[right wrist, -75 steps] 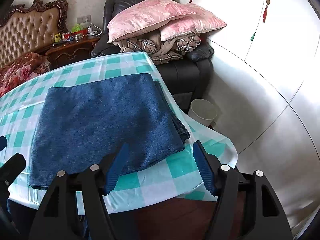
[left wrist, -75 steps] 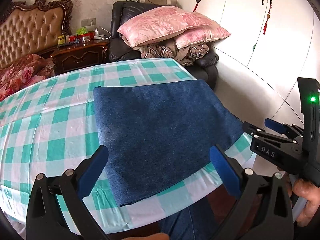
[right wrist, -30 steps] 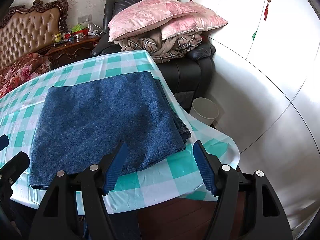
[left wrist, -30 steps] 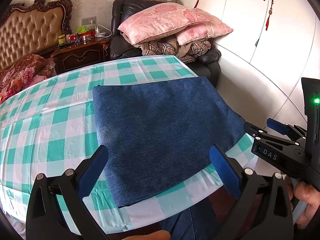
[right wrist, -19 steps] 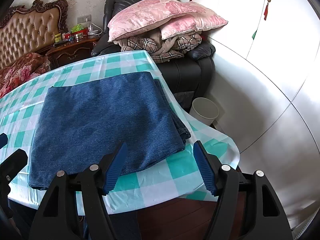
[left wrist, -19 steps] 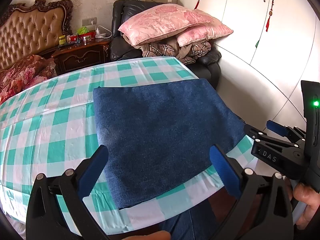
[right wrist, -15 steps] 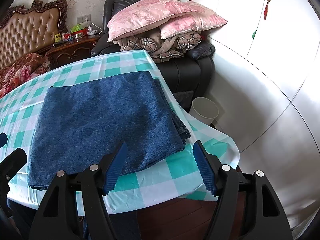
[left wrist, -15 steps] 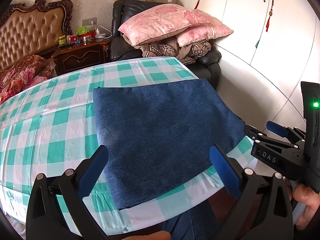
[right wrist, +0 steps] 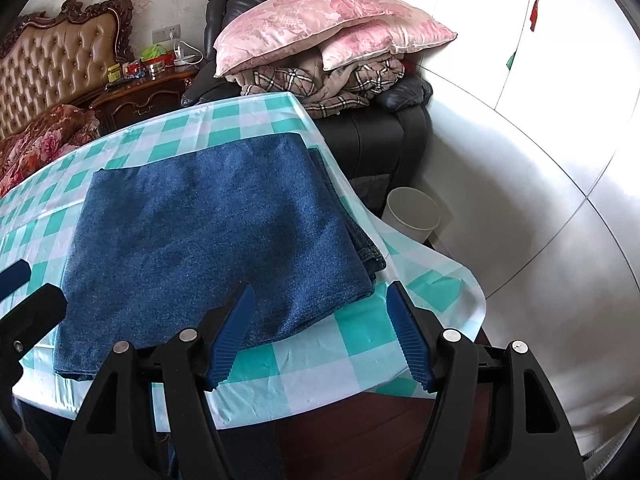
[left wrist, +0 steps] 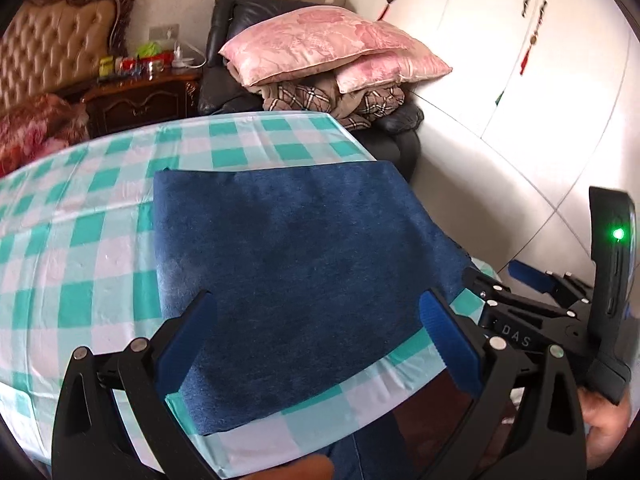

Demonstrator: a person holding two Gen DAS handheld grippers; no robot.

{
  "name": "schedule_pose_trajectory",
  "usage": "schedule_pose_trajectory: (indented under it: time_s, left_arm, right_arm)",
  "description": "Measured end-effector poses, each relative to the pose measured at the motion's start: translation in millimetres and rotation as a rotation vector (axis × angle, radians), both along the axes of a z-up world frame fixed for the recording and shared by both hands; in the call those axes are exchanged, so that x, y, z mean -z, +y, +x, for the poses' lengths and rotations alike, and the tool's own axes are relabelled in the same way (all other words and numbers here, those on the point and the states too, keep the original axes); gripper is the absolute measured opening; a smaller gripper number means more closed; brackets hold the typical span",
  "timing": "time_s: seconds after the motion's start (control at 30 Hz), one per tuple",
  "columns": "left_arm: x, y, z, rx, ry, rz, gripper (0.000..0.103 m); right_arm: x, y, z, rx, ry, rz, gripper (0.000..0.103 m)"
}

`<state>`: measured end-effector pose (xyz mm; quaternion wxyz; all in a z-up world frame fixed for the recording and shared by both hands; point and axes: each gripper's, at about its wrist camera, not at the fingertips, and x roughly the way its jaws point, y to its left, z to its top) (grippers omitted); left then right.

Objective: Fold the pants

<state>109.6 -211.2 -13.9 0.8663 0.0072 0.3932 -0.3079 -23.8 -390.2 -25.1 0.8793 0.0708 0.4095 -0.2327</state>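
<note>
A table (right wrist: pixel 340 344) under a teal-and-white checked cloth (left wrist: pixel 80 240) fills the foreground. Beyond its far edge stands a black leather armchair (right wrist: pixel 384 128), piled with plaid blankets (right wrist: pixel 320 84) and two pink pillows (right wrist: pixel 320 20) on top. Left of the armchair is a dark wooden nightstand (right wrist: pixel 140 100) crowded with small items, and left of that a tufted headboard (right wrist: pixel 60 64) above a red floral quilt (right wrist: pixel 40 144). A white bin (right wrist: pixel 412 214) sits on the floor right of the table, before white wardrobe doors (left wrist: pixel 520 60).

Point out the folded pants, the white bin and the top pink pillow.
folded pants (right wrist: pixel 216 232): right wrist view, middle of the top layer.
white bin (right wrist: pixel 412 220): right wrist view, outer wall near the rim.
top pink pillow (left wrist: pixel 312 44): left wrist view, centre of its face.
</note>
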Motion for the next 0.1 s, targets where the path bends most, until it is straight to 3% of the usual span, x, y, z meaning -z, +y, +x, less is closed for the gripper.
schedule_pose_trajectory:
  time_s: [0.07, 0.1]
  left_arm:
    - [1, 24, 1, -0.042, 0.003, -0.001, 0.101]
    - [3, 41, 2, -0.079, 0.003, 0.0, 0.101]
  right_arm:
    - [4, -6, -2, 0.013, -0.023, 0.032, 0.078]
    - [6, -13, -1, 0.026, -0.029, 0.043, 0.079]
